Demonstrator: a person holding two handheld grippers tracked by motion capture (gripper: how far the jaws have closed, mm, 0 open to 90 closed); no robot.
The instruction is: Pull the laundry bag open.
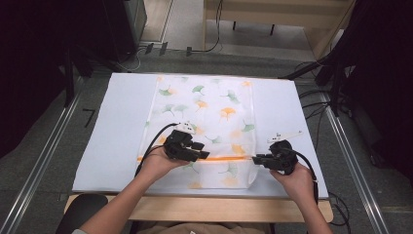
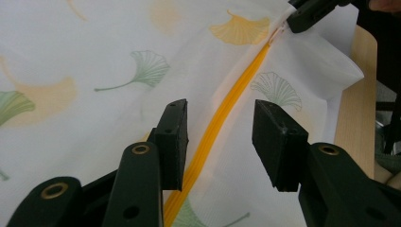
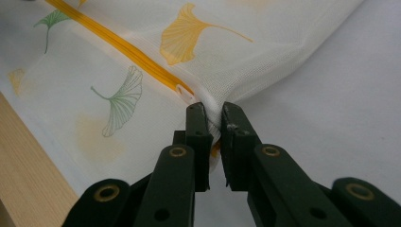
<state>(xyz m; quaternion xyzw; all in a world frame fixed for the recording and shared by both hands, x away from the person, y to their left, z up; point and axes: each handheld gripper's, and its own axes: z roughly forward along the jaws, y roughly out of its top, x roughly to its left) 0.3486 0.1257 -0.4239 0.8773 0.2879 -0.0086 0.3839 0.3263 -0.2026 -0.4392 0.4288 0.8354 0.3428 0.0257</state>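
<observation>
Forearms come in from the near edge of the bench point(image 1: 122, 122), one hand-held gripper in each hand, both parked on the near part of a white mesh laundry bag point(image 1: 204, 105) printed with ginkgo leaves. What matters for the next bit is the orange zipper point(image 1: 224, 158): it runs left to right across the near part of the bag, so its long axis is basically the line between the two tools.

Right hand-held gripper point(image 3: 213, 111) sits at the right end of that zipper. Its jaws are pinched nearly together on the bag's corner fabric, just past the small white pull tab point(image 3: 185, 94), so it's anchoring that end. You can see it at the far end of the zipper in the left gripper view too point(image 2: 309, 14).

Left hand-held gripper point(image 2: 220, 137) is further left along the zipper, jaws about half open and straddling the orange tape, one pad on each side, not pressing on anything as far as I can tell. So nothing is held there yet.

My guess: the left one pinches the zipper line or the fabric beside it, then the zipper gets worked along that left-right axis. The right tool is way nearer the pull tab, the left one is well apart from it.
</observation>
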